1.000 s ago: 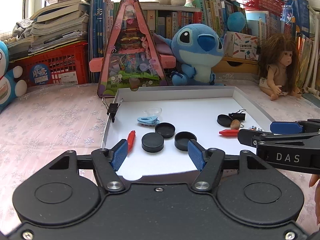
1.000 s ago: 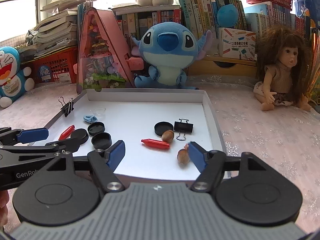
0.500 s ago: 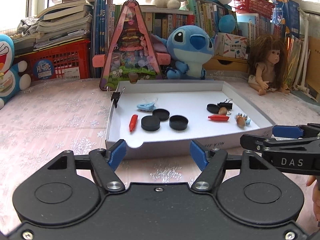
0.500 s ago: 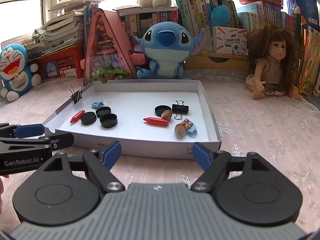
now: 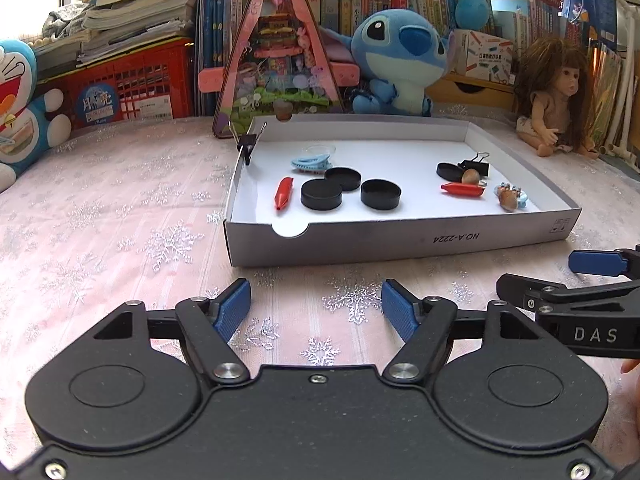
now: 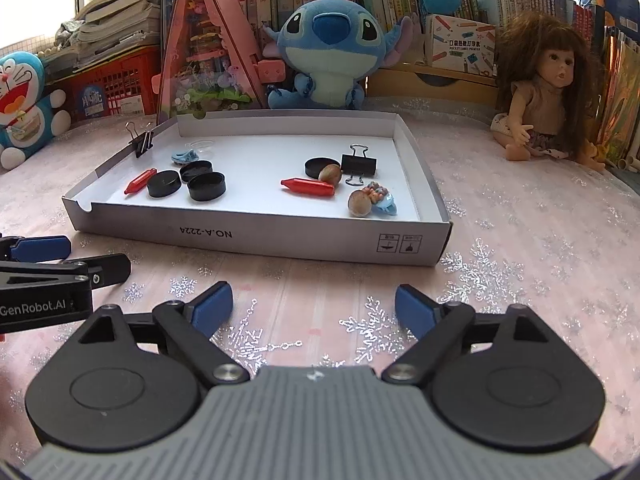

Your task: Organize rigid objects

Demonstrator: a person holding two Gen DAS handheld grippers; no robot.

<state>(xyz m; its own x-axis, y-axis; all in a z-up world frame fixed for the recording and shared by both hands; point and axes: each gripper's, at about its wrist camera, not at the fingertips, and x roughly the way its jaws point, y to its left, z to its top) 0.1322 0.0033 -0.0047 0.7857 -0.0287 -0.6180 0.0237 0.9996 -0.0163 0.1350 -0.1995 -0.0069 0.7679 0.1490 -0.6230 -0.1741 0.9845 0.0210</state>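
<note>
Both grippers, left point(image 5: 316, 306) and right point(image 6: 314, 306), hover over the desk point(image 5: 120, 216) before the white tray point(image 5: 400, 236), jaws wide, just opening, empty; three black caps point(image 5: 322, 195) lie inside.

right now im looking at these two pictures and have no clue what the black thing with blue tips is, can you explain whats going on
Those are two hand-held grippers, one in each of a person's hands, with no robot arm. Each carries a camera looking forward along its two blue-padded fingers. One picture is from the left gripper, the other from the right gripper; each also catches the other gripper at its edge.

Both hang over a pink snowflake tablecloth, in front of a shallow white box lid. Both have just been opening, and nothing is between their fingers.

In the lid lie four black round caps, two red crayon-like sticks, two nuts, a black binder clip and small blue hair clips. Another binder clip grips the lid's left wall.
</note>
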